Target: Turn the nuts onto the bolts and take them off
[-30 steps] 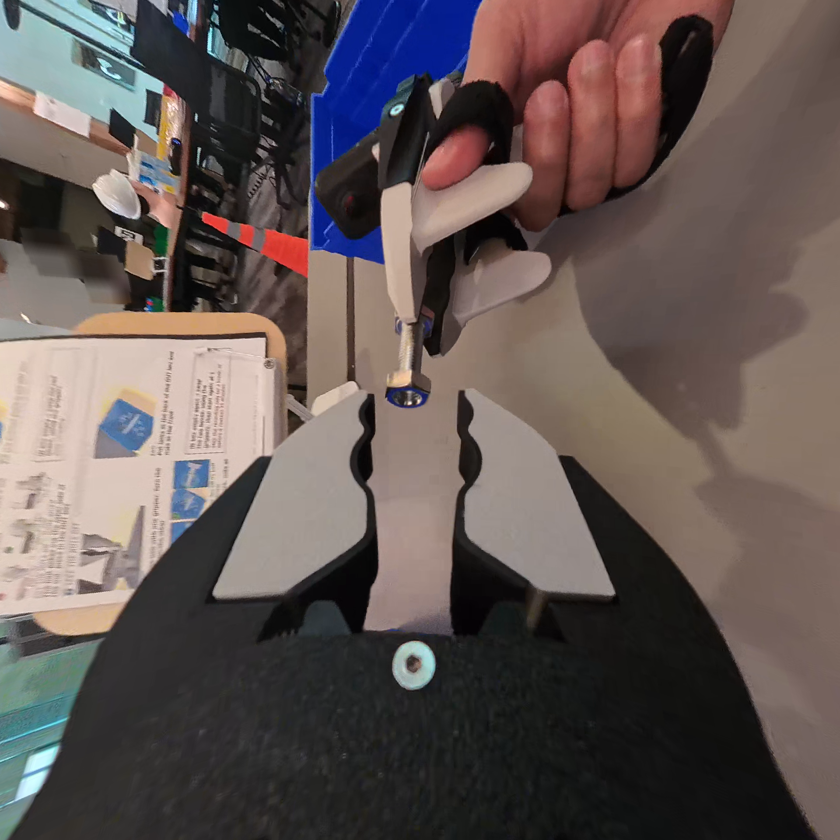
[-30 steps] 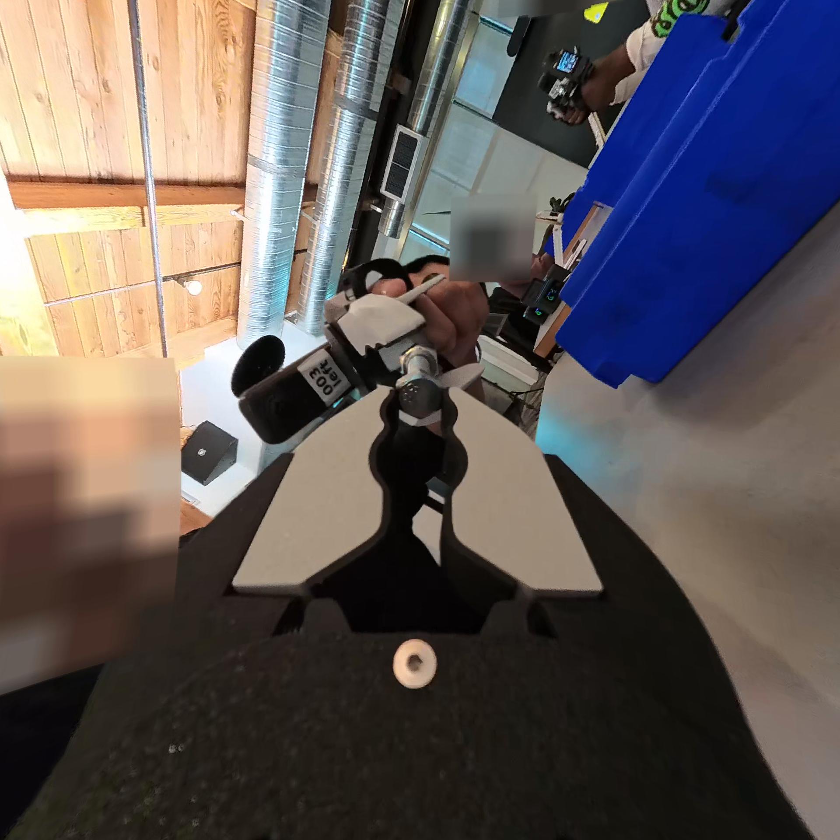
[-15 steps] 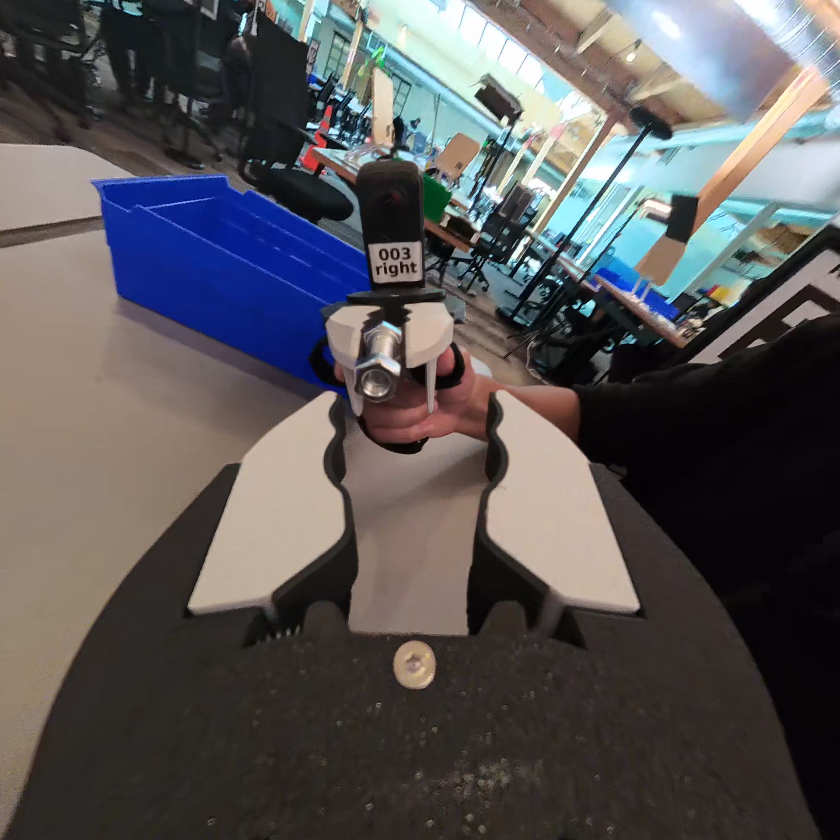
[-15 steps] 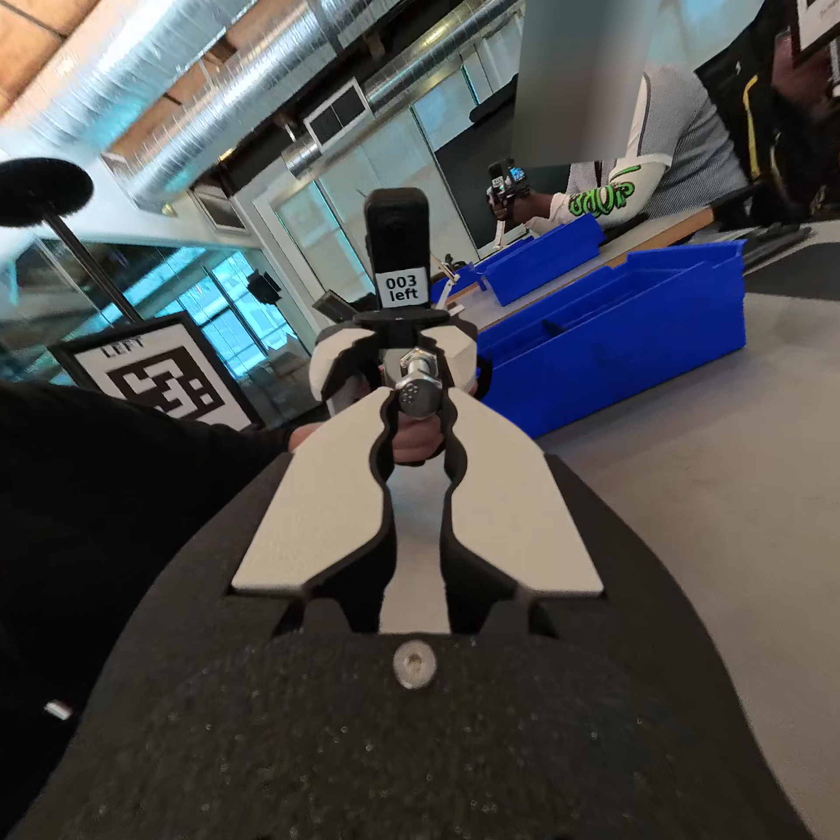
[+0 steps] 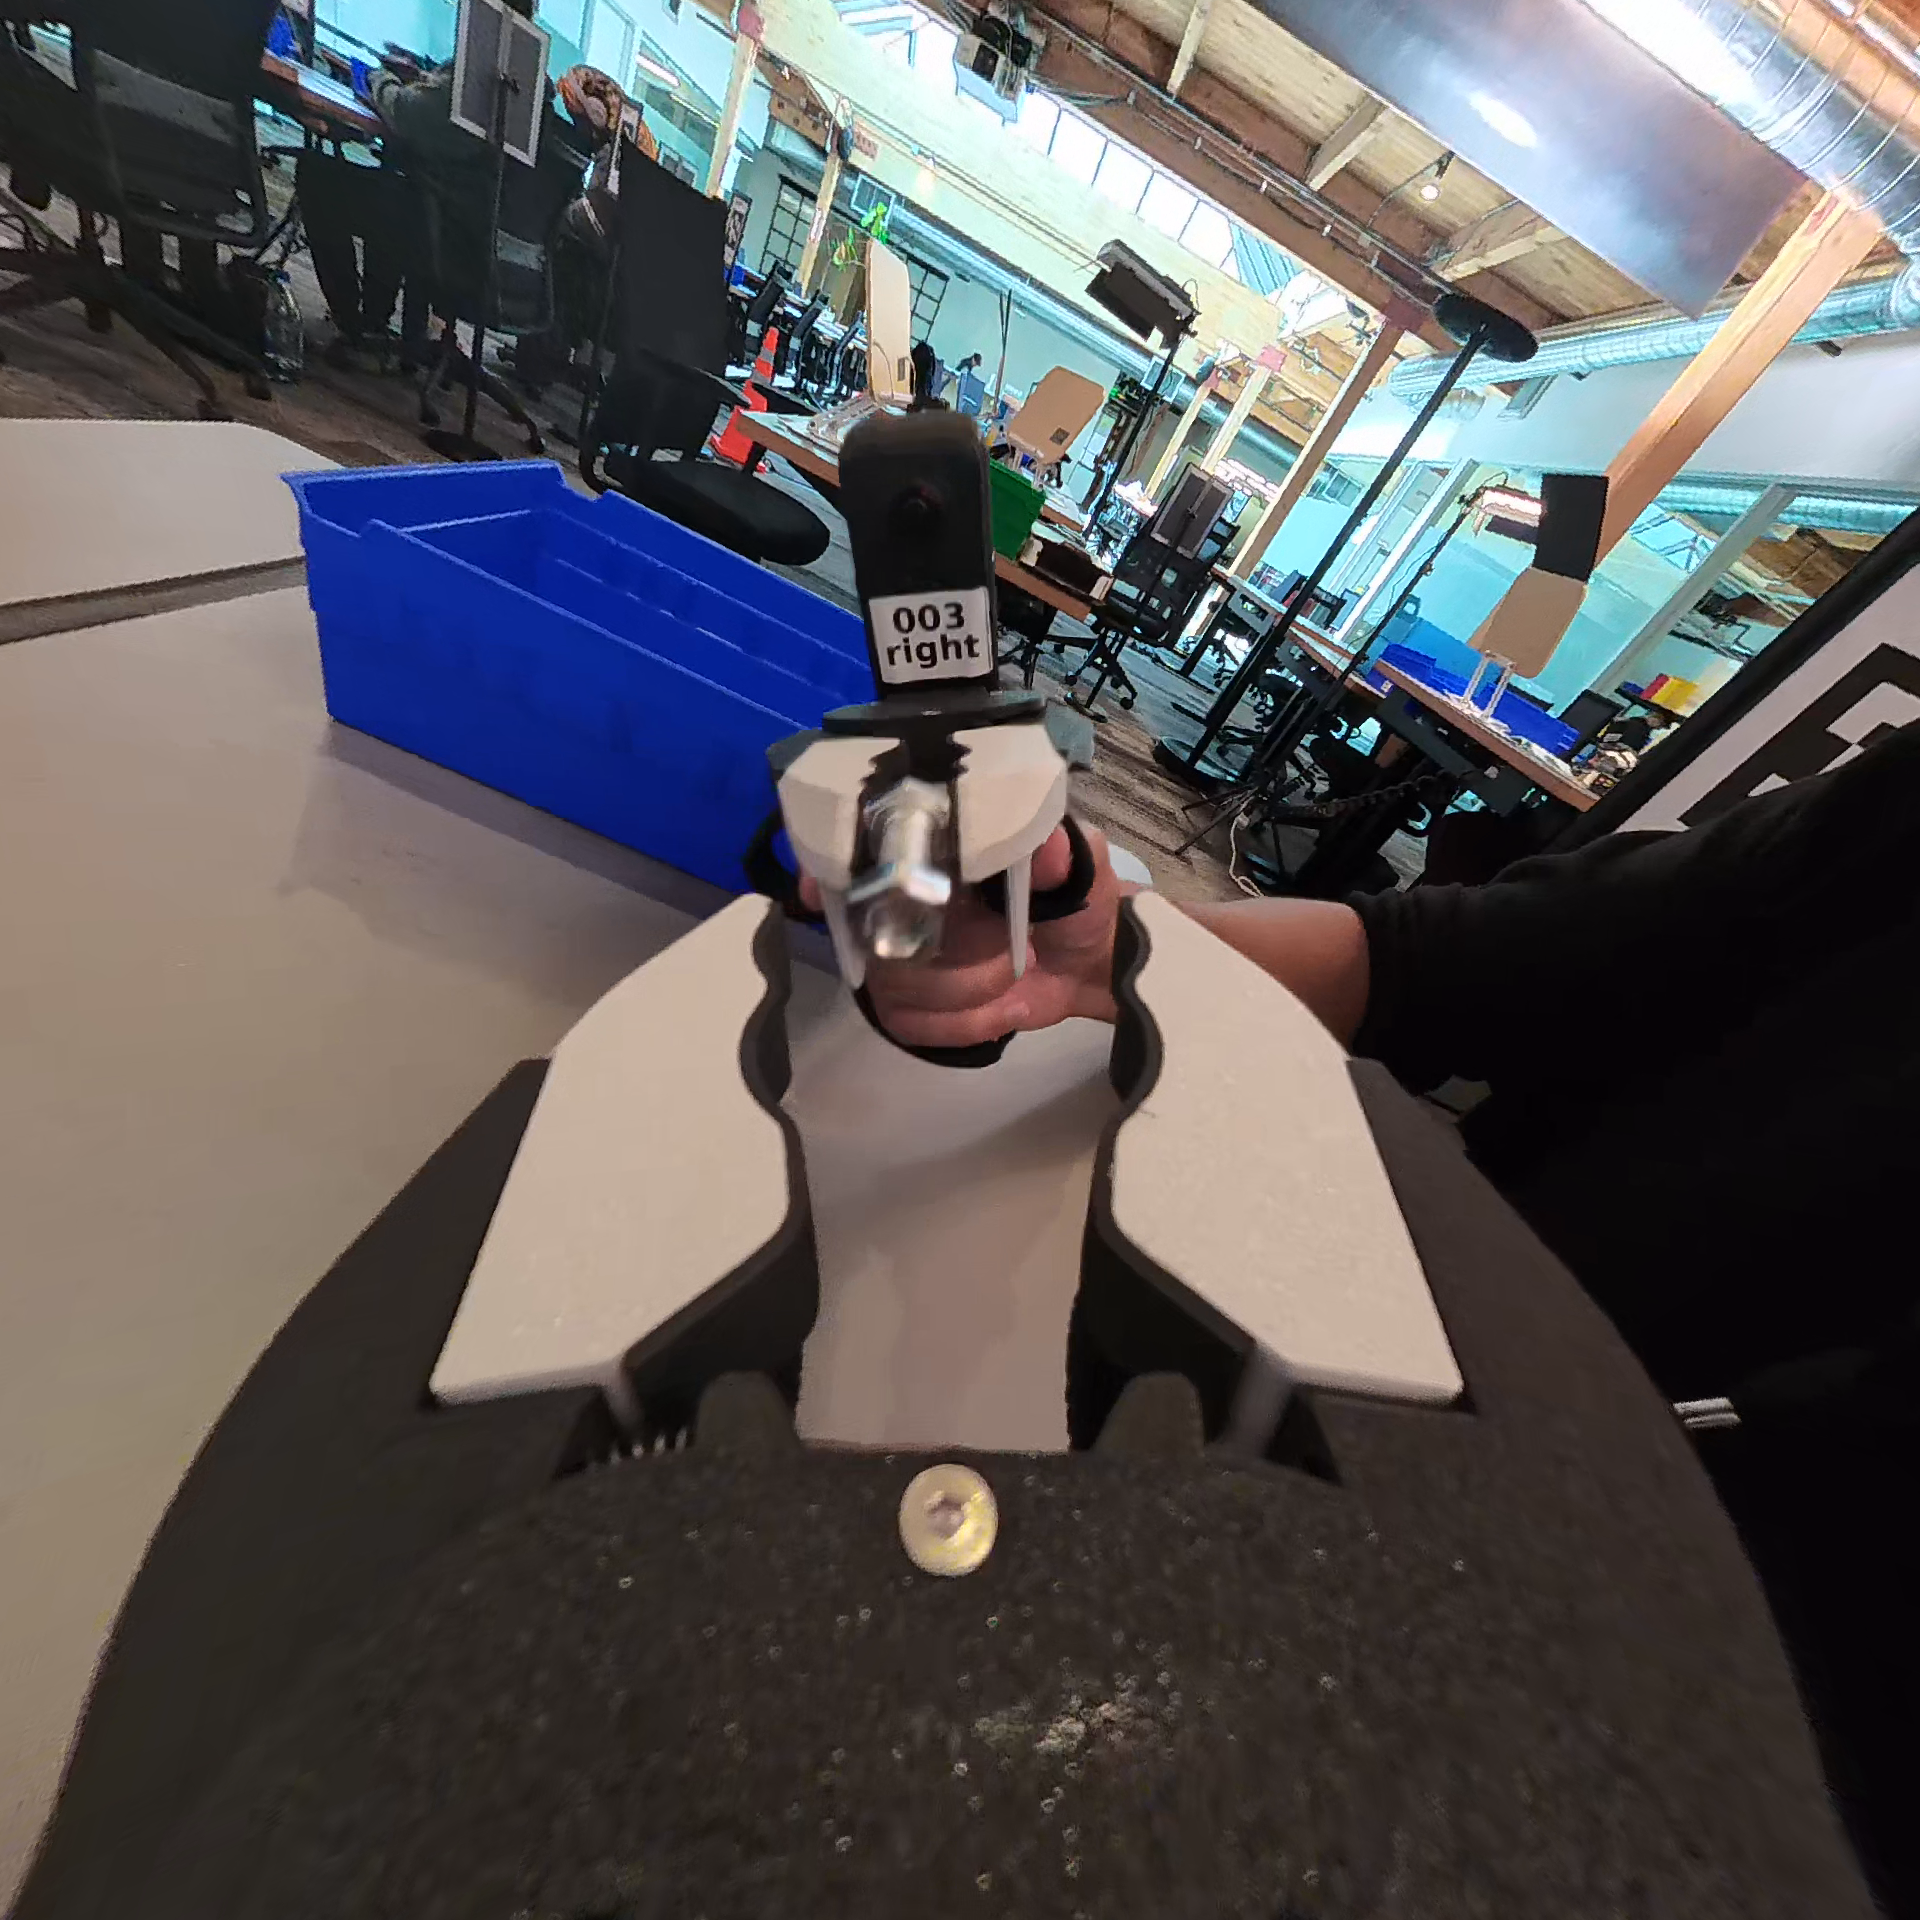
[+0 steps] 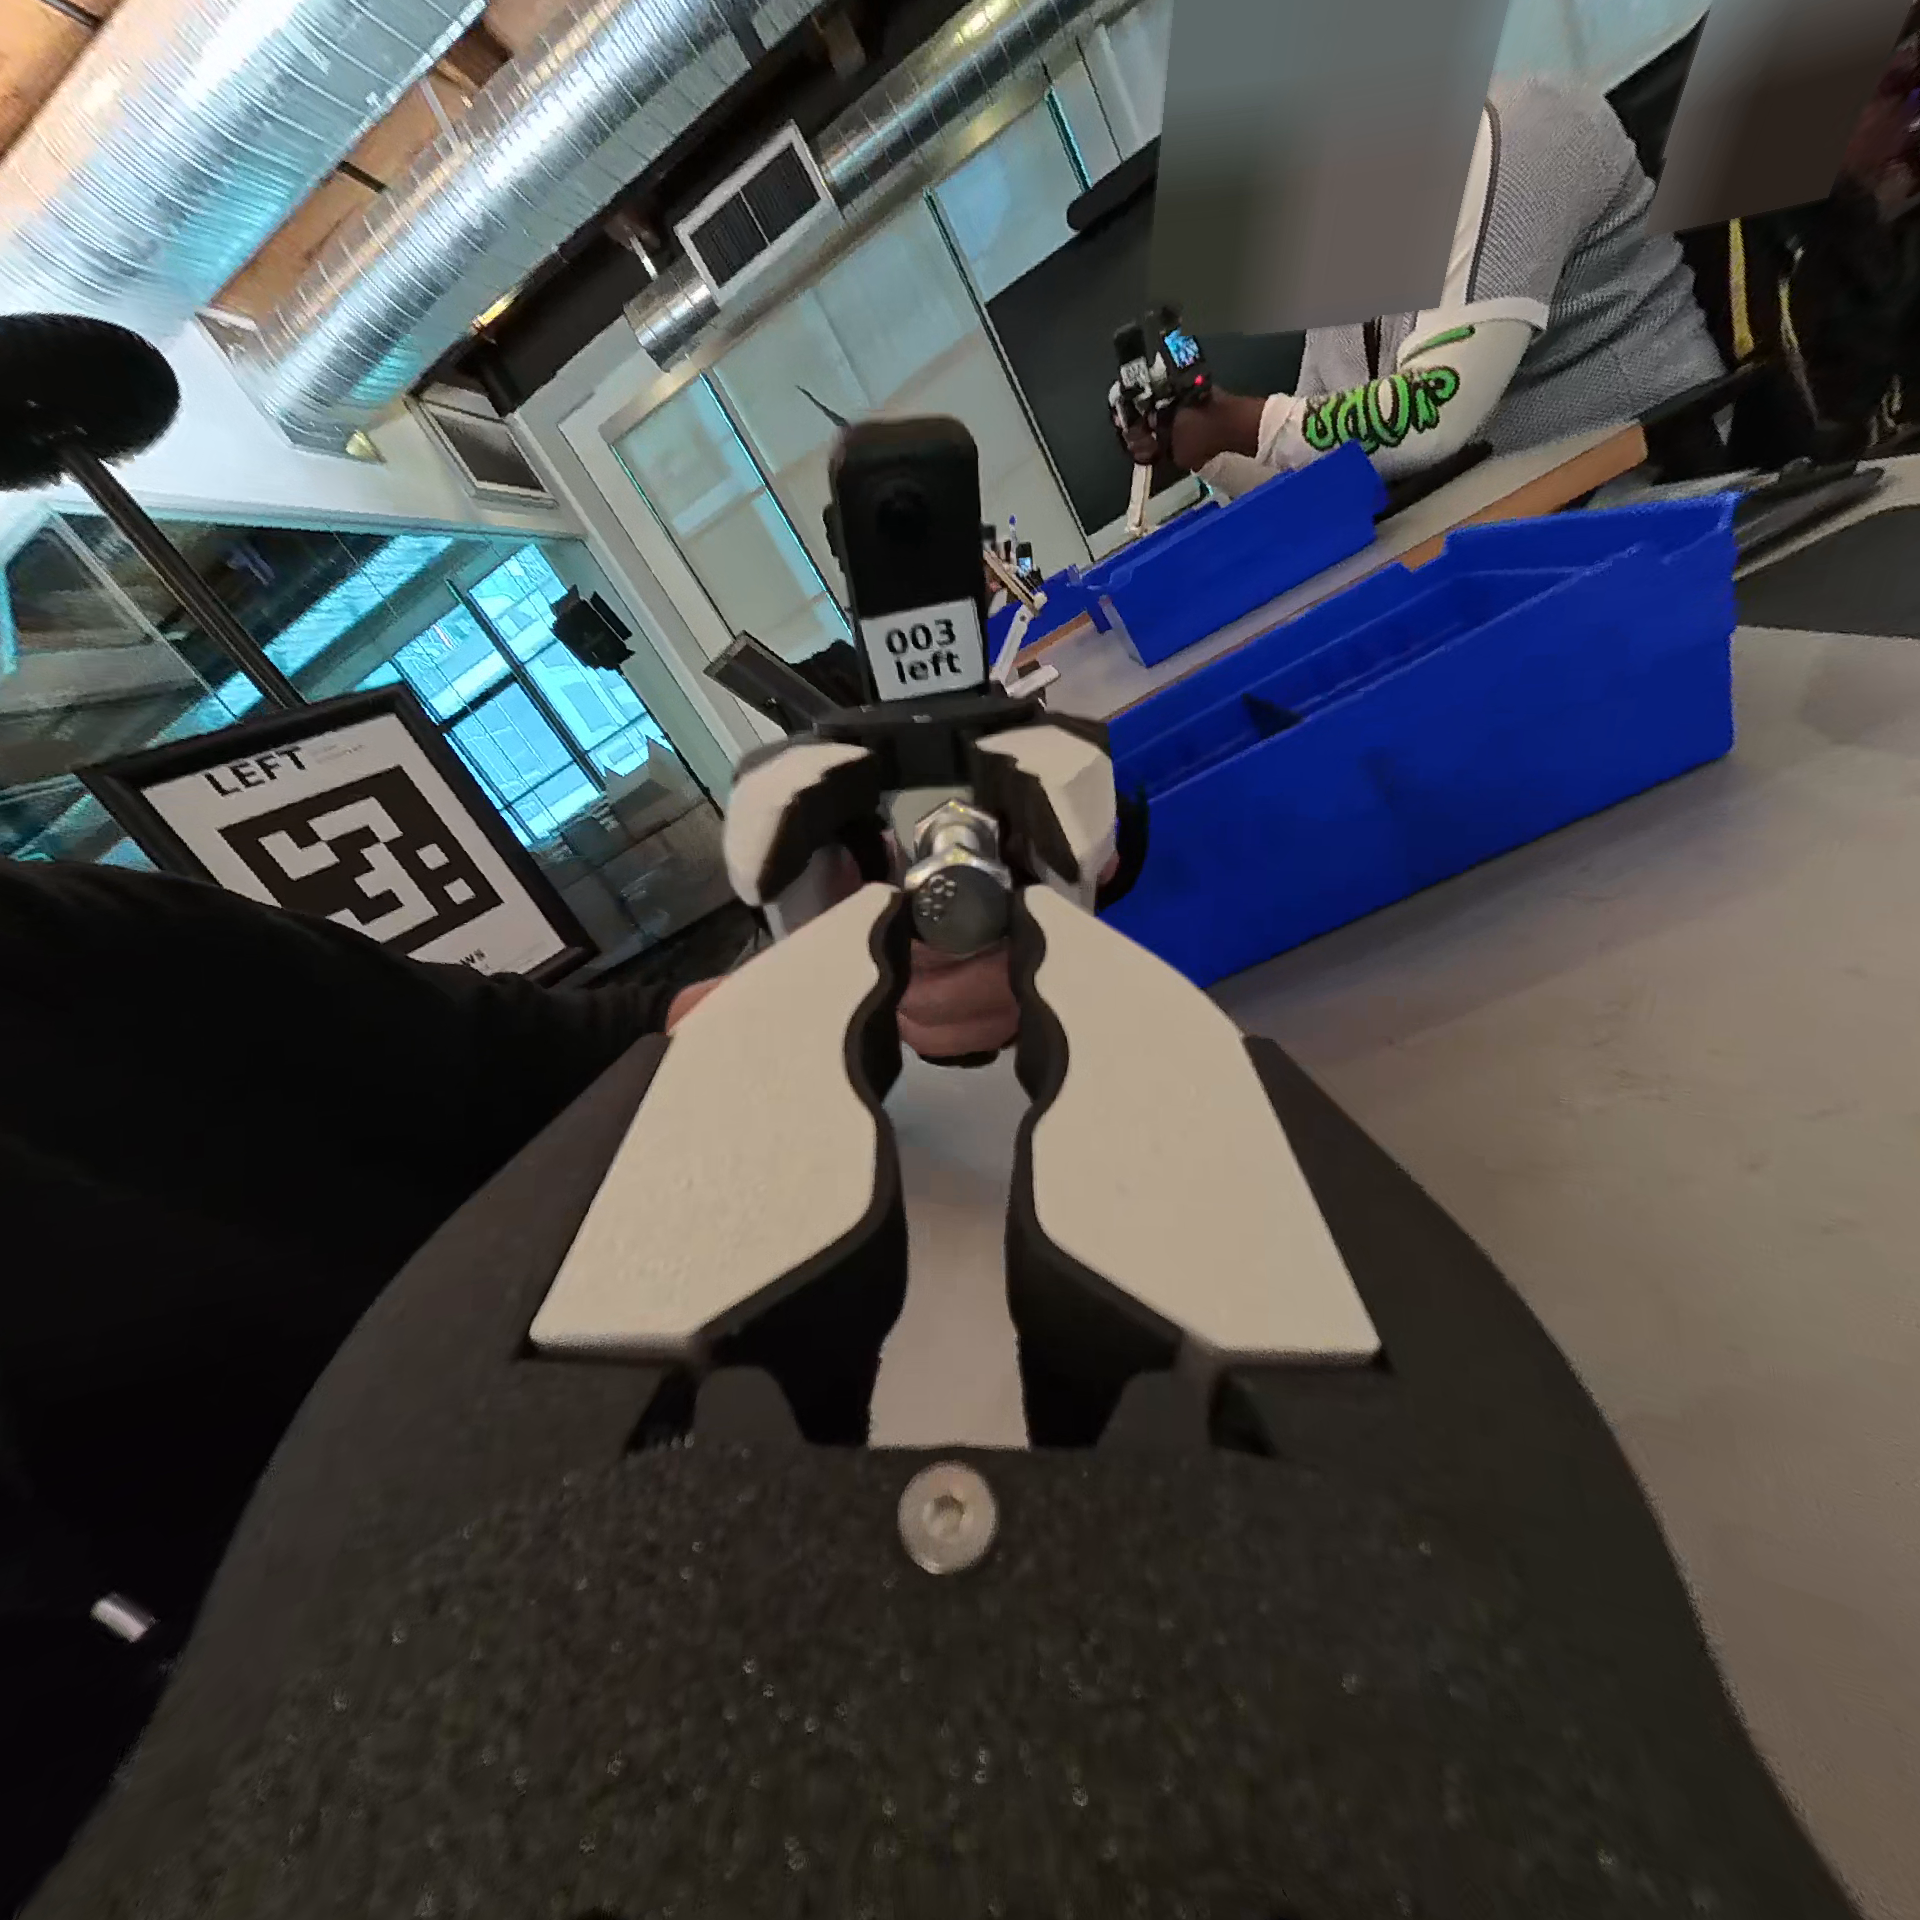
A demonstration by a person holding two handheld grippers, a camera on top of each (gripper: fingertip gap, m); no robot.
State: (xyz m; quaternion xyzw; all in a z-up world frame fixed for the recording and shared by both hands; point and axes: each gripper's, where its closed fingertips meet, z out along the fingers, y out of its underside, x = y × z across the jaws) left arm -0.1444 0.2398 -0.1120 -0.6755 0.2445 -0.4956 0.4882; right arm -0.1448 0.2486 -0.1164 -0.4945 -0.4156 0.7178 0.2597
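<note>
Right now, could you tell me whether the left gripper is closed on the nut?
No, the left gripper is open with nothing between its fingers, while the nut sits on the bolt held by the right gripper.

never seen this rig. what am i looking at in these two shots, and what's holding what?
There is no robot arm here. A person holds a handheld two-finger gripper in each hand, and each one carries a camera looking forward along its fingers. The left wrist view looks out over the left gripper, whose pale grey fingers are spread open with nothing between them. The right wrist view comes from the right gripper, which faces the left one. It is clamped on the hex head of a silver steel bolt. A silver hex nut sits on the bolt's shank, which points toward the open left gripper. On the pale grey tabletop stands a blue plastic parts bin.
</note>
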